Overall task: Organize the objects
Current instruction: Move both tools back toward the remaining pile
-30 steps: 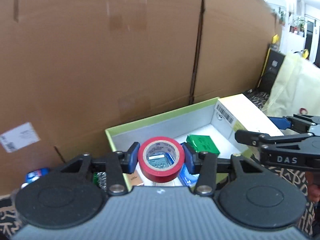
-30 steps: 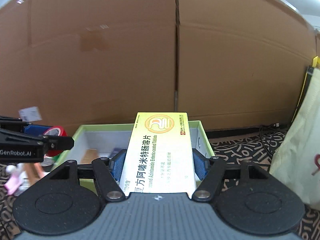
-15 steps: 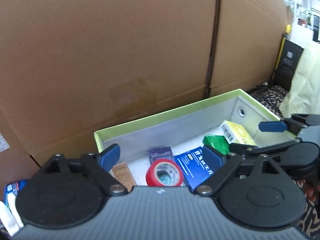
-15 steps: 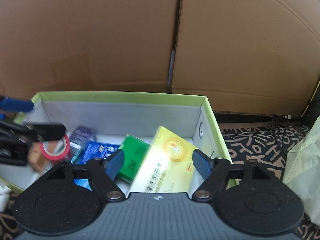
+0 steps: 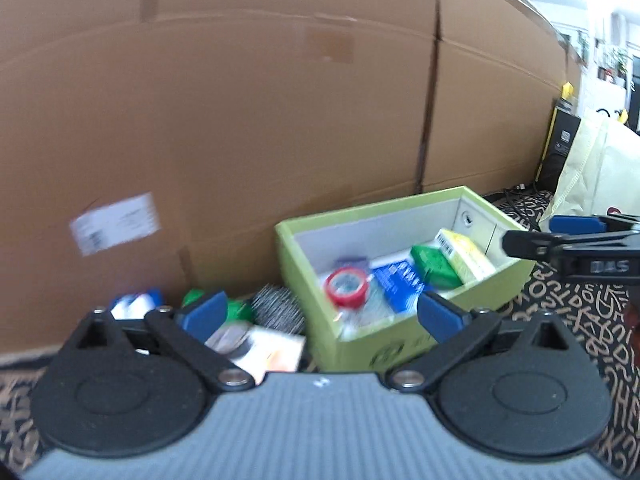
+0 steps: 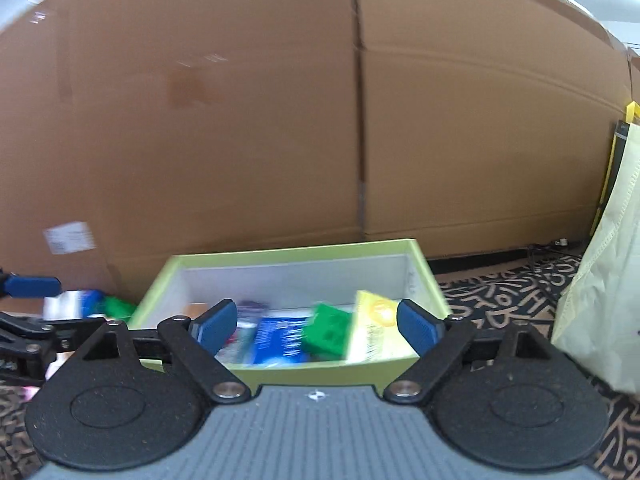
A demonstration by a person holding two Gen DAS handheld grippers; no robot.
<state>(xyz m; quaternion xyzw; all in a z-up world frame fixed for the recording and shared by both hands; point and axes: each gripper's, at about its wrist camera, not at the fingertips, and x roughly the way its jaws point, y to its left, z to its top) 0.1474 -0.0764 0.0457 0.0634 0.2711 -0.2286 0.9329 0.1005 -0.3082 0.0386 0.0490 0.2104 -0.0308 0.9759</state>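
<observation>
1. behind everything, a wall of big cardboard boxes (image 5: 280, 120) fills the background, with a white label (image 5: 116, 222) stuck low on its left part.
2. a pale yellow bag (image 6: 604, 280) stands at the right, on a dark patterned carpet (image 5: 568, 320).
3. a light green box (image 5: 384, 336) with a grey inside sits on the carpet just in front of the cardboard.
4. the left gripper (image 5: 320, 316) is spread wide and grips nothing; its jaws have just been opening, and it is in front of the box's left corner.
5. the right gripper (image 6: 316, 322) is likewise spread wide and empty, jaws just opened, in front of the box's near wall.
6. inside the box, from right to left, lie a yellow packet (image 5: 464, 254) leaning at the right end, a green packet (image 5: 434, 266), a blue packet (image 5: 396, 284) and a red roll of tape (image 5: 346, 286).
7. left of the box, outside it, lies a blurred heap of small things: a grey wire scrubber (image 5: 276, 306), something green (image 5: 192, 298) and a white and orange packet (image 5: 264, 346).
</observation>
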